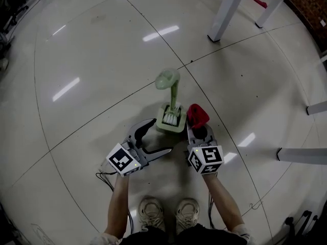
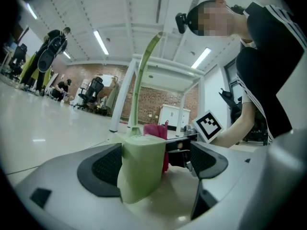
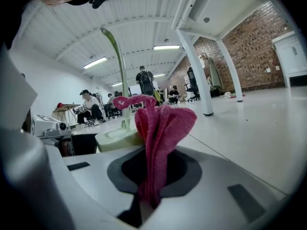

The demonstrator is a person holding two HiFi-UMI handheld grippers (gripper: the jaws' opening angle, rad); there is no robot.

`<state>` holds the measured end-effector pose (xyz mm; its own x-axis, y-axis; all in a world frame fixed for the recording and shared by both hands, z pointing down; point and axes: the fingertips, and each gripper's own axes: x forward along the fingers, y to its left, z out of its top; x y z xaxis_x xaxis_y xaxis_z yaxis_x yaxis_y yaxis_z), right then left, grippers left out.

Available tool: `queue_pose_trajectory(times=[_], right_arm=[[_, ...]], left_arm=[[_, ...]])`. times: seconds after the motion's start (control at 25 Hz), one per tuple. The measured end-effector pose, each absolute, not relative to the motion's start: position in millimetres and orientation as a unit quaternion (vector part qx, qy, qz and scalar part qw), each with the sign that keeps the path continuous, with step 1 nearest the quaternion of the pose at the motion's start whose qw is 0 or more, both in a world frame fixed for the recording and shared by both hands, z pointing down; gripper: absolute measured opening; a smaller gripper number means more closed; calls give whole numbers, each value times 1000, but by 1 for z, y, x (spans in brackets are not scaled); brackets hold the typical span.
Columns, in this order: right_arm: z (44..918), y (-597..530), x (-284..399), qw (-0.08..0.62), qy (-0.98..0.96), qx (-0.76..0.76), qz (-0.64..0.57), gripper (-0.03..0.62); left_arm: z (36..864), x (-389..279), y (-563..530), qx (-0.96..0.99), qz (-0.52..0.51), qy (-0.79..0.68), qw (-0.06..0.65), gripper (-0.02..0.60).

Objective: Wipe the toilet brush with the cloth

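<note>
- Head view shows the toilet brush (image 1: 173, 93) standing upright in its pale green holder (image 1: 171, 120) on the glossy floor (image 1: 92, 75), just ahead of the person's shoes (image 1: 153, 211).
- The left gripper (image 1: 156, 137) lies low at the holder's near-left side, with its jaws spread wide around that side of the base.
- Left gripper view puts the holder between the two dark pads (image 2: 108, 164). It sits right up against the pad on the picture's left, while the other pad stands clear of it with a gap of bare floor between.
- The brush's thin green handle rises straight up out of the holder, and its looped end is well above both grippers.
- The right gripper (image 1: 196, 127) is just beside the holder on its right, and its marker cube (image 1: 205, 158) faces up.
- Right gripper view shows those jaws closed tight on the cloth (image 3: 160, 138), a red-pink folded bunch that sticks up out of the pinch.
- The cloth is close to the holder's right edge. Whether it touches the plastic cannot be told from any view.
- The cloth is level with the base, well below the handle's top.
- White table legs (image 1: 225, 11) stand further off, across the floor.
</note>
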<state>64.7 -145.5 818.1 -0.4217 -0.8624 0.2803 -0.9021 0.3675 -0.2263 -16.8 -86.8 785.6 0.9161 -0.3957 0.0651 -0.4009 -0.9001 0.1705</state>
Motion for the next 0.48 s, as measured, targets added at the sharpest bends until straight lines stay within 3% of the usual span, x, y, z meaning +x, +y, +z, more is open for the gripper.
queue_pose_trajectory(times=[0.24,0.48], right_arm=[[810,-154,63,82,-838,524,128,31],[812,-104,70,59,-805,559,190,31]], left_arm=[[784,-26,-85,971,5,-217,95,426],[776,-38,-125,973,4,-213,84,428]])
